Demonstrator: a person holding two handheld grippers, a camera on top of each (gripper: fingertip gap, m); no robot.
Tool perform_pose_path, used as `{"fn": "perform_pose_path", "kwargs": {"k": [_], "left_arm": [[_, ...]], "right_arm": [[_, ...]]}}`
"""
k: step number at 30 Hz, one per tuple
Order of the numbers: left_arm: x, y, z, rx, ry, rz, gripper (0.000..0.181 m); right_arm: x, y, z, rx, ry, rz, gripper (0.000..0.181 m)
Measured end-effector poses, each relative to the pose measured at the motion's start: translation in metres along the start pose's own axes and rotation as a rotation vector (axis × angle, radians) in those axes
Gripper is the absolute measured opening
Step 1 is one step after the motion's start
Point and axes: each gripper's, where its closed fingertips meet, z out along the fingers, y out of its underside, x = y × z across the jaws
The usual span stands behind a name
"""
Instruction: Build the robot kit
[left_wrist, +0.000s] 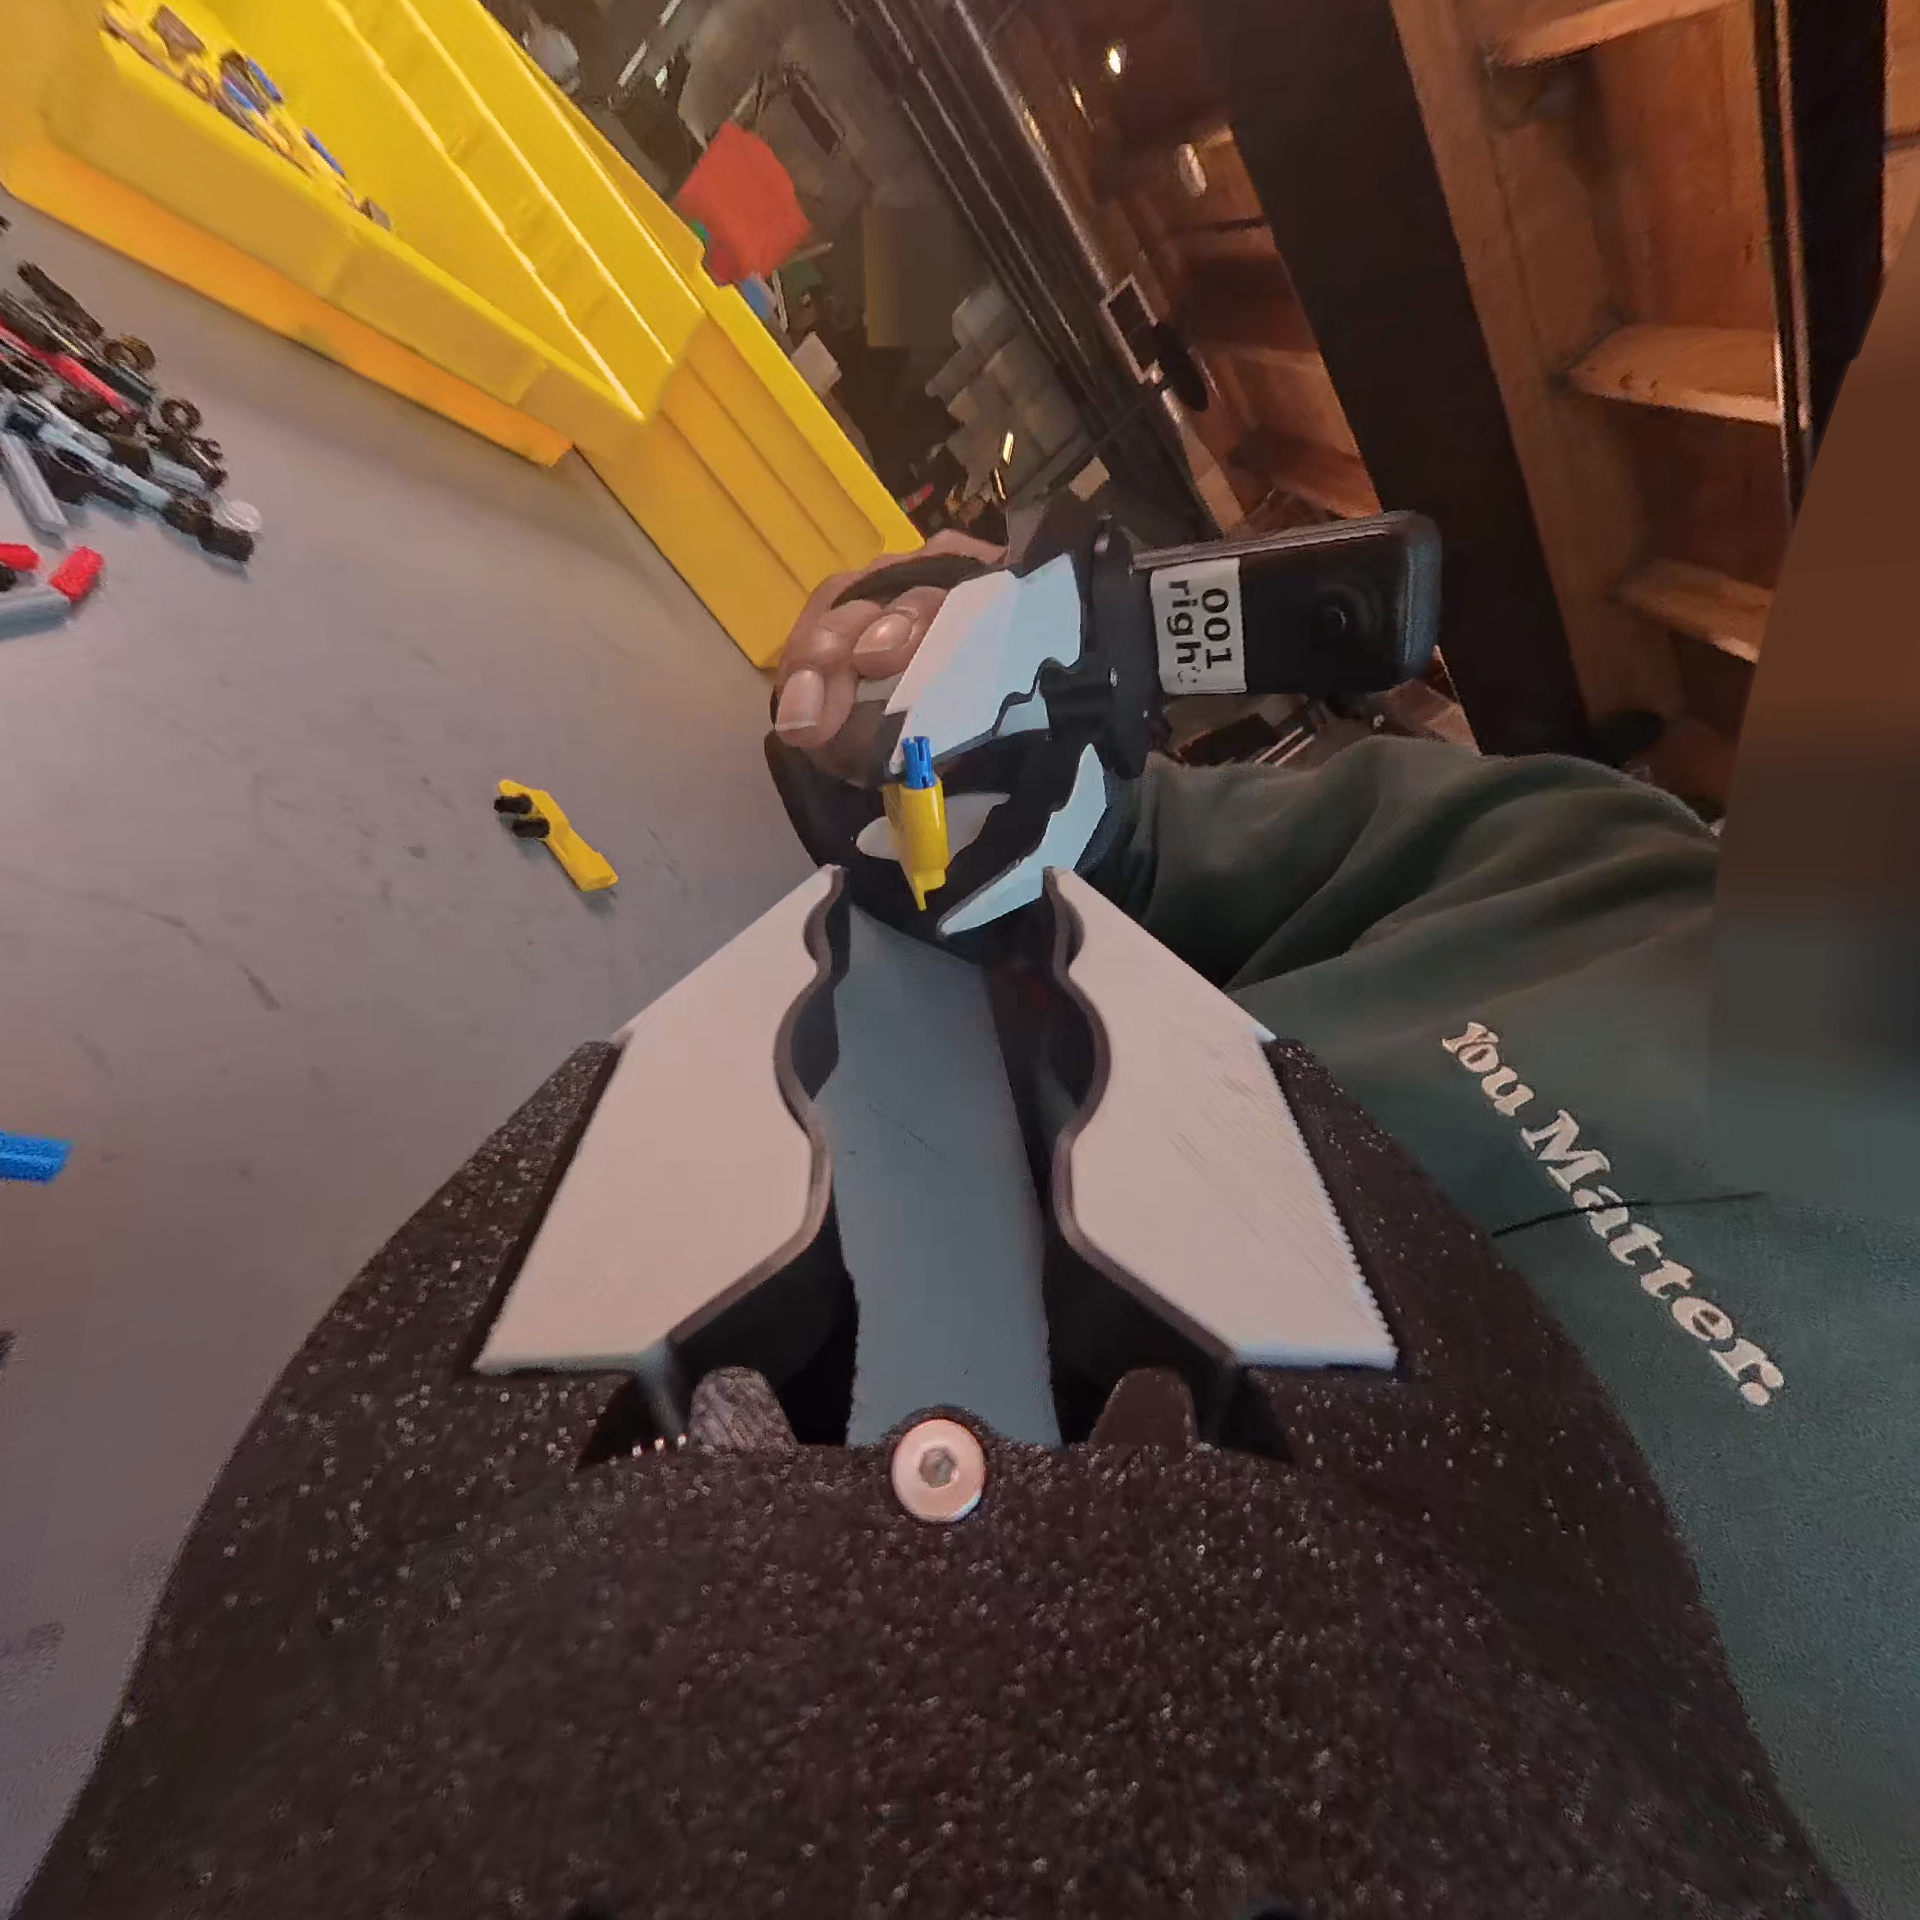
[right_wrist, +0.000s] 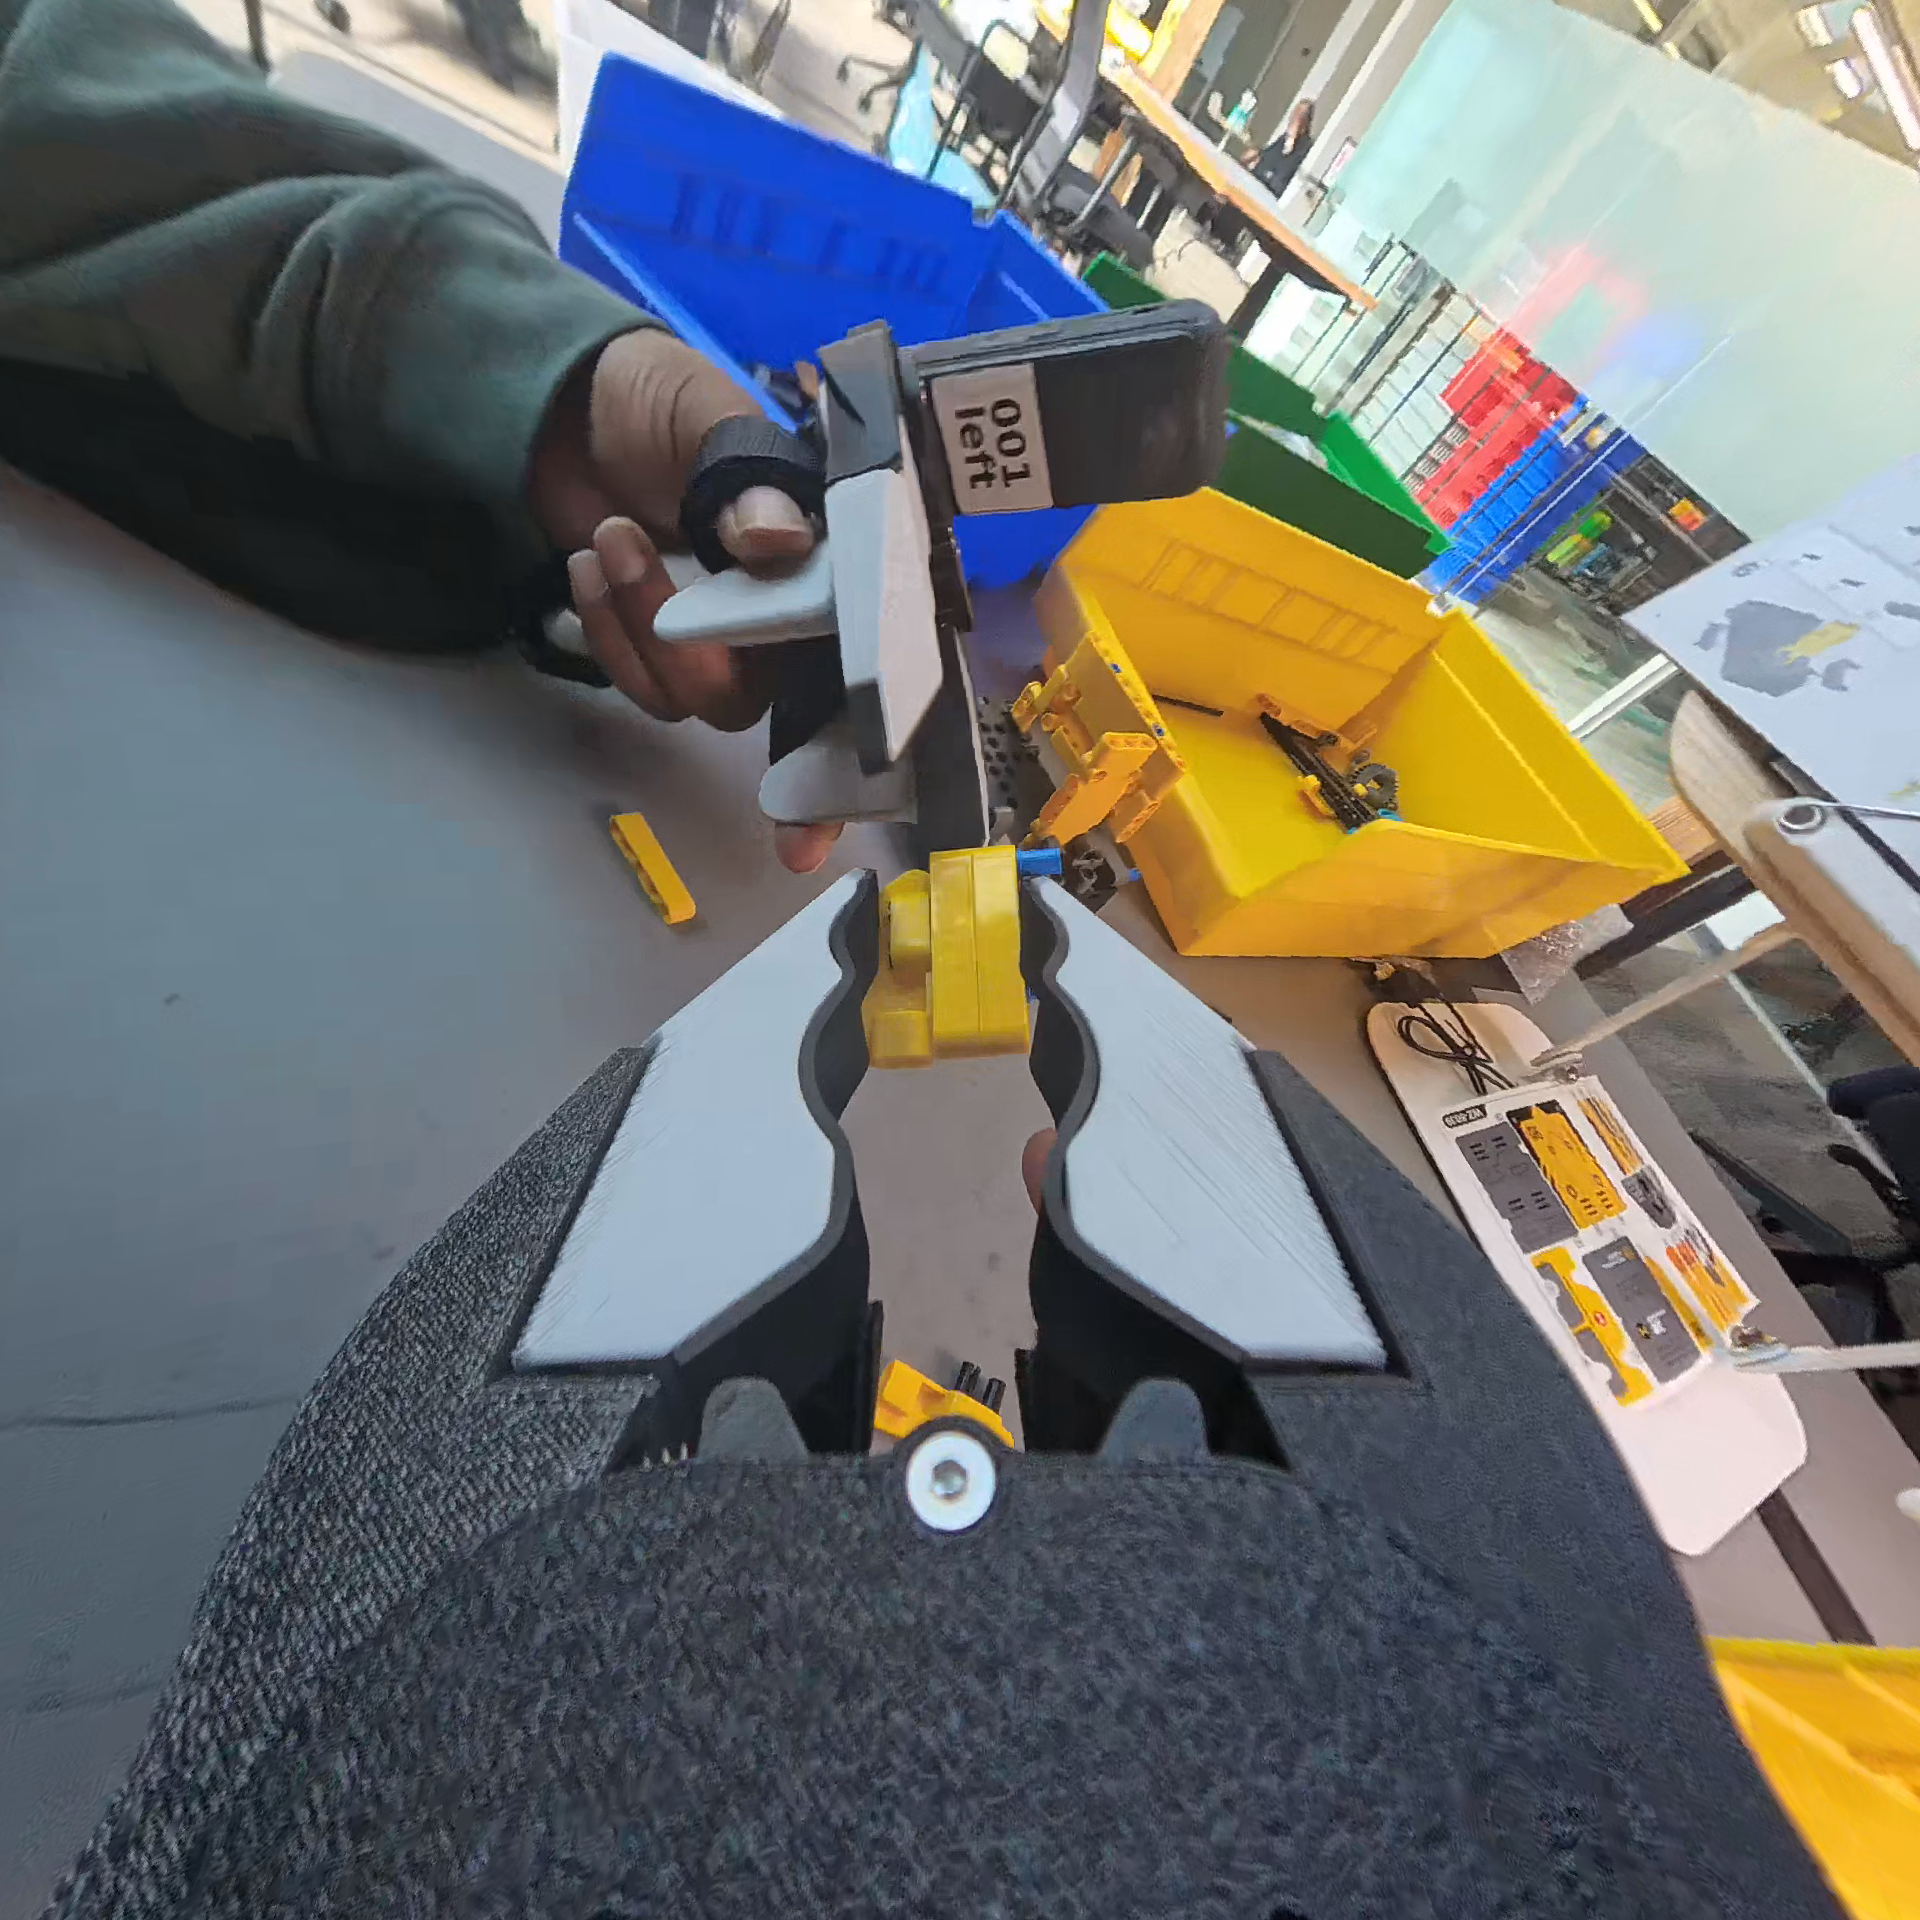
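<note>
Your right hand-held gripper (right_wrist: 948, 940) clamps a small yellow brick assembly (right_wrist: 951, 961) above the grey counter (right_wrist: 312, 1039), while your left hand-held gripper (left_wrist: 940, 894) gapes empty; other pieces lie loose.

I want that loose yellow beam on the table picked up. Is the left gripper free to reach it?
Probably yes: the left gripper is open and empty, and the yellow beam lies alone on bare grey table.

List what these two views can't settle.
- Left wrist view: the left tongs stand open; the right tongs cover most of the yellow piece.
- Left wrist view: loose parts are cut by the left edge.
- Right wrist view: parts in the yellow bin are too small.
</note>
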Motion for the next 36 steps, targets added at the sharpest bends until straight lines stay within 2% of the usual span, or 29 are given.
{"fn": "perform_pose_path", "kwargs": {"k": [3, 7, 12, 15, 18, 24, 31, 36], "left_arm": [[-0.004, -0.01, -0.007, 0.056, -0.02, 0.007, 0.043], [-0.005, -0.009, 0.002, 0.063, -0.048, 0.059, 0.045], [0.0, -0.011, 0.015, 0.083, -0.088, 0.168, 0.04], [0.004, -0.017, 0.02, 0.115, -0.106, 0.229, 0.031], [0.004, -0.027, 0.023, 0.171, -0.154, 0.301, 0.013], [0.006, -0.033, 0.024, 0.198, -0.209, 0.401, 0.007], [0.004, -0.051, 0.023, 0.285, -0.275, 0.384, 0.01], [0.005, -0.051, 0.021, 0.28, -0.297, 0.396, 0.006]], "right_arm": [[0.011, -0.001, -0.006, 0.046, 0.037, 0.05, 0.026], [0.01, -0.003, -0.005, 0.032, 0.059, -0.021, 0.027], [0.01, -0.008, 0.003, 0.02, 0.161, -0.142, 0.027], [0.012, -0.011, 0.006, 0.013, 0.23, -0.211, 0.027], [0.017, -0.016, 0.005, 0.029, 0.32, -0.268, 0.027], [0.023, -0.021, -0.002, 0.024, 0.416, -0.32, 0.027], [0.044, -0.021, -0.009, 0.007, 0.563, -0.215, 0.028], [0.043, -0.022, -0.006, 0.014, 0.548, -0.184, 0.029]]}}
